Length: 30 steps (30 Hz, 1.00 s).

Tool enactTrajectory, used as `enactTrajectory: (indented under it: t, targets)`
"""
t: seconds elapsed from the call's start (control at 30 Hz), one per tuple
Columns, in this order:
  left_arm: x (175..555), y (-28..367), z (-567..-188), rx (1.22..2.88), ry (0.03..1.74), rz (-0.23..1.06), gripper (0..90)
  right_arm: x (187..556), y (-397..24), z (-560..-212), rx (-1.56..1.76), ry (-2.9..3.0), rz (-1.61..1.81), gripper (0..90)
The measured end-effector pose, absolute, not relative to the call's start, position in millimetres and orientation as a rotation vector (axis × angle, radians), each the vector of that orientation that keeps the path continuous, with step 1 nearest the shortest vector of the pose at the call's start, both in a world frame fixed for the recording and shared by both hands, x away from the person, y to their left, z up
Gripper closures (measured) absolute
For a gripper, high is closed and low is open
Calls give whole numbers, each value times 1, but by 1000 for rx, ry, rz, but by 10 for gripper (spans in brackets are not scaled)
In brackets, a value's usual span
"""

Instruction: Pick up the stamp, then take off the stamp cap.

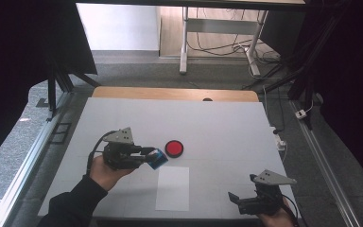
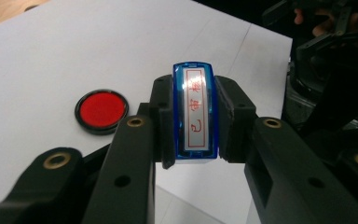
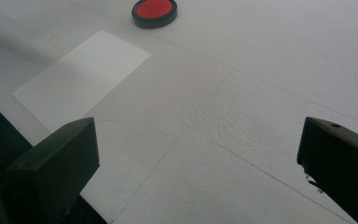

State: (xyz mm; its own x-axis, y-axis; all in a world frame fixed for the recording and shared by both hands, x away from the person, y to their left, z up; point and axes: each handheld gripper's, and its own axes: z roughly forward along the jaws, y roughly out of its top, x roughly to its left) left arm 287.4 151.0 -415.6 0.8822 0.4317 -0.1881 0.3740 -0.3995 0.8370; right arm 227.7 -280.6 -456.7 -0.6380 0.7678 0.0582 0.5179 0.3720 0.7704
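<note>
My left gripper is shut on a blue stamp whose silver label bears red characters; in the high view the stamp hangs just above the table, left of centre. A round red ink pad in a black case lies on the table right beside the stamp's tip, and it is seen from the left gripper view and the right gripper view. A white sheet of paper lies in front of them. My right gripper rests open at the table's front right, nothing between its jaws.
The white table top has a wooden strip along its far edge. Beyond it stand desk legs and cables on a grey floor. Black stands flank both sides. A metal rail runs along the left.
</note>
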Motion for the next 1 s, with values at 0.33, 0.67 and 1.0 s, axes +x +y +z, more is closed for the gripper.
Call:
enactTrajectory:
  t: [0.33,0.67,1.0]
  targets:
    - [289,143,-414,2013,550,31,704,227,-276,-454,1095,2329,1138,0]
    - [294,139,-425,2019,541,3,704,232,-253,-451,948,2393,1189,0]
    - [300,126,-425,2042,481,-20,704,245,-226,-452,833,2502,1259,0]
